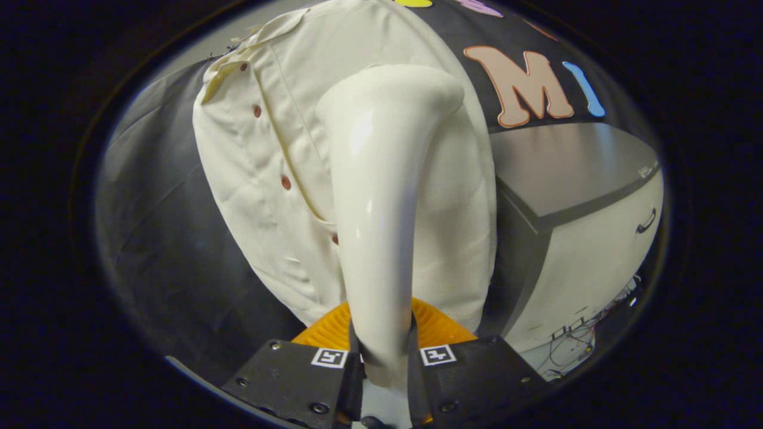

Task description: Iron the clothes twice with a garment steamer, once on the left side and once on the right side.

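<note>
We have the gripper (384, 351) clenched on the handle of the garment steamer (381, 196), both fingers pressing its sides. The glossy white steamer rises ahead of the fingers, its wide head against the cream shirt (262, 173) hanging in front of us. A row of small red buttons (286, 182) runs down the shirt, left of the steamer. To the right stands a white cabinet (596, 256) with a grey top and 1 dark handle.
</note>
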Action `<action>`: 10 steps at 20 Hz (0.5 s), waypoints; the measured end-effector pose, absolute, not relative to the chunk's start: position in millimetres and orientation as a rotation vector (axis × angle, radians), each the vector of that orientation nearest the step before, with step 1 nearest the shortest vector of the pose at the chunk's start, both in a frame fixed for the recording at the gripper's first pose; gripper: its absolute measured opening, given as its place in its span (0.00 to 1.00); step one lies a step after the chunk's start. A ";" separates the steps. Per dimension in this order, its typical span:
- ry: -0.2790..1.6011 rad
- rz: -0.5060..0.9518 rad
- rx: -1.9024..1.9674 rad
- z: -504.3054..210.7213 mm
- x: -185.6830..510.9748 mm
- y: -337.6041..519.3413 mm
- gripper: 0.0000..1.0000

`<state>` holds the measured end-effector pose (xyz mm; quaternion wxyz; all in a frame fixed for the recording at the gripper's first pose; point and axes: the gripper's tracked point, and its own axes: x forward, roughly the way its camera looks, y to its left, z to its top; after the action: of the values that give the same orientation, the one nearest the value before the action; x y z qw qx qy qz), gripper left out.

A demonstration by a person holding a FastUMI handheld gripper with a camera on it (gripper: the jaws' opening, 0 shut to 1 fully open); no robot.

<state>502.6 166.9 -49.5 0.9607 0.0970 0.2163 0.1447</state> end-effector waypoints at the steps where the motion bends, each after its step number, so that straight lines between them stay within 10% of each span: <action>1: 0.457 0.292 0.192 -58.9 501.3 166.2 0.30; 10: 0.598 0.279 0.157 -133.9 474.1 155.2 0.30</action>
<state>474.1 155.2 -133.9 0.9431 0.0768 0.2933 0.1367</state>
